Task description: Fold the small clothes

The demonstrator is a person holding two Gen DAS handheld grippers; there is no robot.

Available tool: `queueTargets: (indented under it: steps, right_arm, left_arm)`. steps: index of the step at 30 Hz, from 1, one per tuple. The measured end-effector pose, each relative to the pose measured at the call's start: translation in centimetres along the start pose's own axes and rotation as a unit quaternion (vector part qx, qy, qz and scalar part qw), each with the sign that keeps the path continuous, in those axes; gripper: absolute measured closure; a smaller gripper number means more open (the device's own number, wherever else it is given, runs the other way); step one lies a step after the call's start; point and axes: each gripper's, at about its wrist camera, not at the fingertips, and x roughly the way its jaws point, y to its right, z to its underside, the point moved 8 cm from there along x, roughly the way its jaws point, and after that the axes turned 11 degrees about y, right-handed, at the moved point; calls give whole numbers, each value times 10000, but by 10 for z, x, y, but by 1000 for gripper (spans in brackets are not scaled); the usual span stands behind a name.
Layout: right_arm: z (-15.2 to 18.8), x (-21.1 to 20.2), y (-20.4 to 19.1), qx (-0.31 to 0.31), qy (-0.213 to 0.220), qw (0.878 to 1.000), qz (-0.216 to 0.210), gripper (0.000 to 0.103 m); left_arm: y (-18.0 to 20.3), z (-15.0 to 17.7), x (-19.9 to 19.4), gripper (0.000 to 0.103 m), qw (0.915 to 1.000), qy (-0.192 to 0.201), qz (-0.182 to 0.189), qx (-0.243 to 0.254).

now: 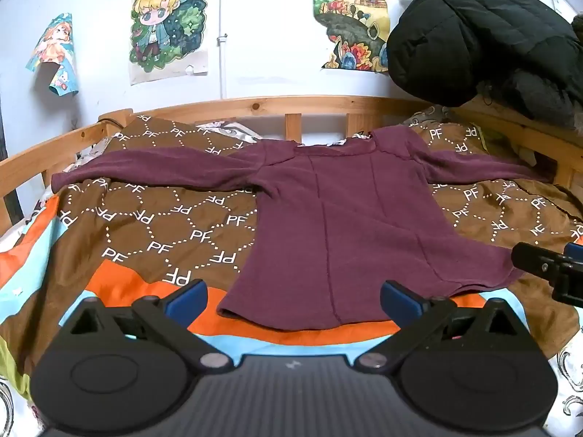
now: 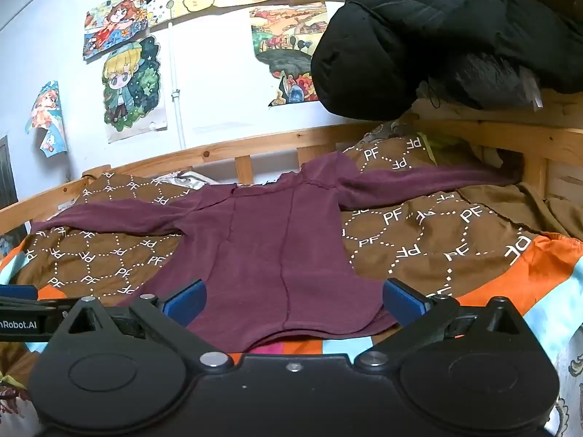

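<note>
With the maroon long-sleeved knit top (image 1: 339, 225) spread flat, sleeves out, at frame centre on the brown patterned bedspread (image 1: 164, 225), folding is judged unstarted: left gripper (image 1: 293, 300) and right gripper (image 2: 293, 300), jaws wide and empty near the hem, should next grasp a sleeve or side edge.

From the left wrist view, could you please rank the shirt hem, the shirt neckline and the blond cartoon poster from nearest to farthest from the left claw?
From the left claw:
1. Shirt hem, just ahead, low centre.
2. Shirt neckline, far end by the wooden rail.
3. Blond cartoon poster, on the wall, upper left.
</note>
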Motion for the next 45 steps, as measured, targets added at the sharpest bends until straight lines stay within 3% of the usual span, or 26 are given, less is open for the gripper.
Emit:
queueTargets:
  steps: [45]
  right_arm:
    - [-2, -3, 1, 138, 68, 9999, 35, 0]
  left_arm:
    - [-1, 3, 2, 0, 9999, -83, 63, -82]
